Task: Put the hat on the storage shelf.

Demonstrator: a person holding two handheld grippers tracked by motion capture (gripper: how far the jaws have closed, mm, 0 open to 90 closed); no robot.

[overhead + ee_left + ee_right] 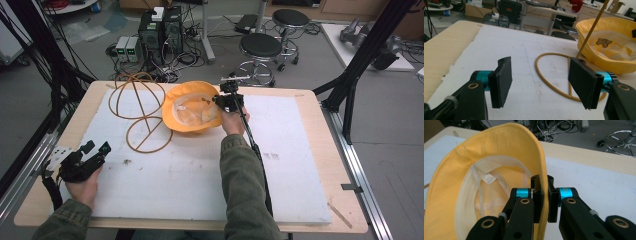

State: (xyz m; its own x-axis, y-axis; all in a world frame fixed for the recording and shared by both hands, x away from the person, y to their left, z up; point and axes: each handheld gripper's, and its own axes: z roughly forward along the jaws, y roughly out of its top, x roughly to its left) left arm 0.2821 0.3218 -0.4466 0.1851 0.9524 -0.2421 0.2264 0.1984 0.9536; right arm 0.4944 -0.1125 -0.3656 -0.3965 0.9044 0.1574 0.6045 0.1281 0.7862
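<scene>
A yellow bucket hat [192, 107] lies upside down at the back middle of the white foam board [175, 175], its cream lining and straps showing. My right gripper [222, 100] is at the hat's right brim, and in the right gripper view its jaws [544, 195] are shut on the upturned yellow brim [541, 160]. My left gripper [97, 147] rests at the board's near left, open, with nothing between its pads [540, 82]. Past it in the left gripper view lie the hat [609, 42] and a tan wire hoop frame [551, 72].
The tan wire hoops [140, 107] lie left of the hat, one arc standing up off the board. The wooden table's edge [310, 100] surrounds the foam. Black stools [260, 47], computer boxes [160, 30] and black frame struts [360, 60] stand beyond the table.
</scene>
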